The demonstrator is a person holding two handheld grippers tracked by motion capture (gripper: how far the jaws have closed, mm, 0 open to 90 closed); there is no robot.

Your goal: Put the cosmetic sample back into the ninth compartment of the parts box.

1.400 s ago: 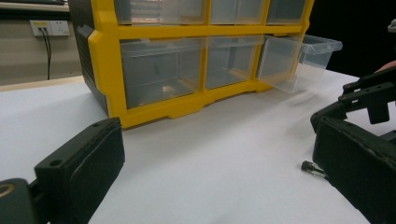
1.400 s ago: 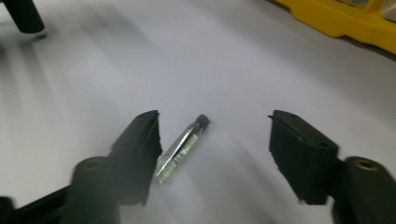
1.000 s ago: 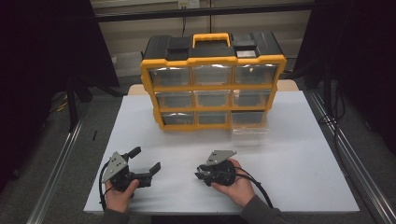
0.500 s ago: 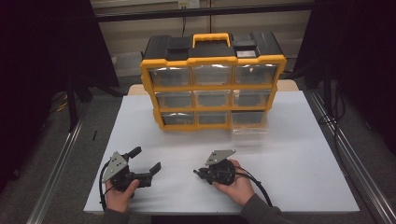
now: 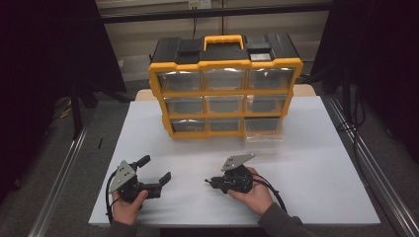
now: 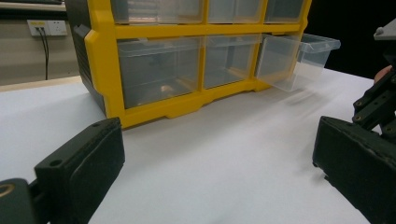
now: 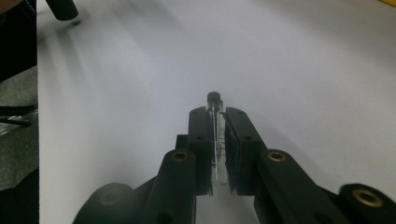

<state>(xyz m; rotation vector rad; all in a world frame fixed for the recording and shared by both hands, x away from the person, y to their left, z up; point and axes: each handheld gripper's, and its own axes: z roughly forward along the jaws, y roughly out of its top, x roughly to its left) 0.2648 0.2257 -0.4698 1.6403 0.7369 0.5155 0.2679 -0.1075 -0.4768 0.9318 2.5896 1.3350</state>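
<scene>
Clear glass vial (image 7: 215, 140), black-capped, is pinched in my right hand-held gripper (image 5: 213, 182) at 6 o'clock on the table (image 5: 316, 168); left hand-held gripper (image 5: 157, 173) gapes wide. Risk: squeezing harder cracks it; loosening drops it.

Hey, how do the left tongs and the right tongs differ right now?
The left tongs stand wide open with nothing between the jaws; the right tongs are shut on a small clear vial with a black cap. The left tongs face the yellow drawer organizer; the right tongs point left across the white table. Both are hand-held, low over the table.
</scene>
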